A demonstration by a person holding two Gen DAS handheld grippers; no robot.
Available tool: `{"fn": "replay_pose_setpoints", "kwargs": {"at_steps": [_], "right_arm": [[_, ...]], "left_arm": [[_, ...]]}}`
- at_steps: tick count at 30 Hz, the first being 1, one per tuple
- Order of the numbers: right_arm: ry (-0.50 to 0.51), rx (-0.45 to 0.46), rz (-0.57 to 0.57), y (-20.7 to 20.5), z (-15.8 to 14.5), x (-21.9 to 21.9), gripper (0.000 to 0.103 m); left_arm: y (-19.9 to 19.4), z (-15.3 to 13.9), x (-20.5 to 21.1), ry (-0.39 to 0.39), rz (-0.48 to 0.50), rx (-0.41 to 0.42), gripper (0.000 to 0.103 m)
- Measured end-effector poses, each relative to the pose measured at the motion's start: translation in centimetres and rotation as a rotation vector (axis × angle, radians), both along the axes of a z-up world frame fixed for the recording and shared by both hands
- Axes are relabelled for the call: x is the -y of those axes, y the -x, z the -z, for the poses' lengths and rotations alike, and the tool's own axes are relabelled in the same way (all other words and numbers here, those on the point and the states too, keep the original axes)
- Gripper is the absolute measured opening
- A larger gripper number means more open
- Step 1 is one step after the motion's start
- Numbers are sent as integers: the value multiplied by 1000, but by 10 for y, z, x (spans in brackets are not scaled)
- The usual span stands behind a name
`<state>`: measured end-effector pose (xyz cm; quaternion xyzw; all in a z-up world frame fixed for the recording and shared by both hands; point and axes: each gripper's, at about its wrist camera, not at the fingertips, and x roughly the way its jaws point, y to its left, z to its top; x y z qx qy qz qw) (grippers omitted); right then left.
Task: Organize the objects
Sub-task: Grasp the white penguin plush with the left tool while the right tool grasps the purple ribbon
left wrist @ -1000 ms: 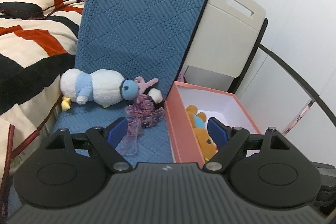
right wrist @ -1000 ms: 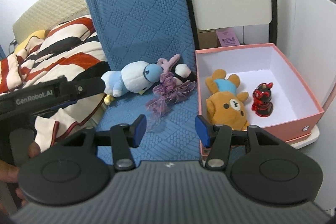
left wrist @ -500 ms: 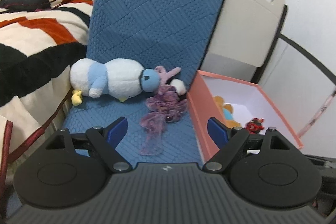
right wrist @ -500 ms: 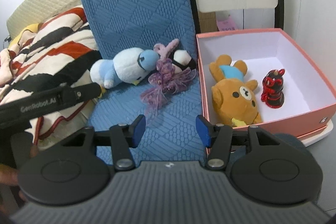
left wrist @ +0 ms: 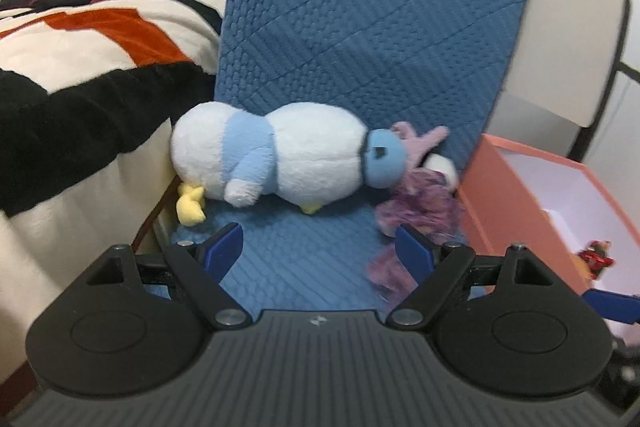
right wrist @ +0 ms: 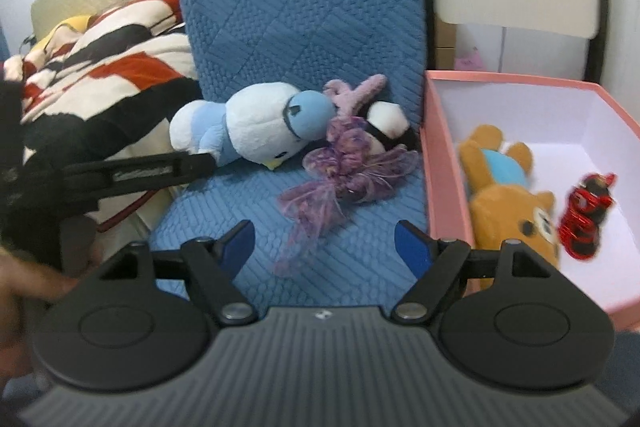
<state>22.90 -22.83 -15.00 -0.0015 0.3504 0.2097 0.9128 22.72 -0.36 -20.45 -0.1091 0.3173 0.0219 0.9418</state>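
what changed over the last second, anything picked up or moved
Nothing was picked up. The left gripper has swung left and closer to the white and blue plush; the right gripper has closed in on the purple toy. Both are open and empty. The plush, the purple toy, and the bear and red figure in the pink box stayed put.

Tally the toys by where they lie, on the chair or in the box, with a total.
On the blue quilted chair: 2, the white-and-blue plush bird and the purple-ribboned plush doll.
In the pink cardboard box: 2, the brown plush bear and the red-and-black figurine.
Total: 4.
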Motion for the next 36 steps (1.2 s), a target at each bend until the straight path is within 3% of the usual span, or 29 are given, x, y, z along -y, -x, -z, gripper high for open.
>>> {"fn": "replay_pose_setpoints", "kwargs": {"at_steps": [7,13,18,27,30,32,34,36], "right_arm": [[32,-15,-45,-42,25,-22,78],[48,-59,-36,-86,43,-35,77],[71,-93,4,-118,57,-45,73],[142,-123,65,-155,82,-54,64],[137,-146,62,-158,88,-54,54],[131,-152,59,-157,89,-54,41],[125,-149,58,-154,87,-54,37],[117,-140,58,-150,85,-53,35]], "left_arm": [[-49,24,-21,-10,-25,-1,87],[-83,42,-40,-60,-52,-19,86],[-99,58,-50,-55,-49,-57,83],[-116,72,-52,-87,-48,-83,59],[-115,74,-50,-129,-47,-86,45],[-111,74,-50,-130,-48,-84,39],[-107,73,-50,-113,-31,-78,25],[-101,69,-45,-97,-15,-60,22]]}}
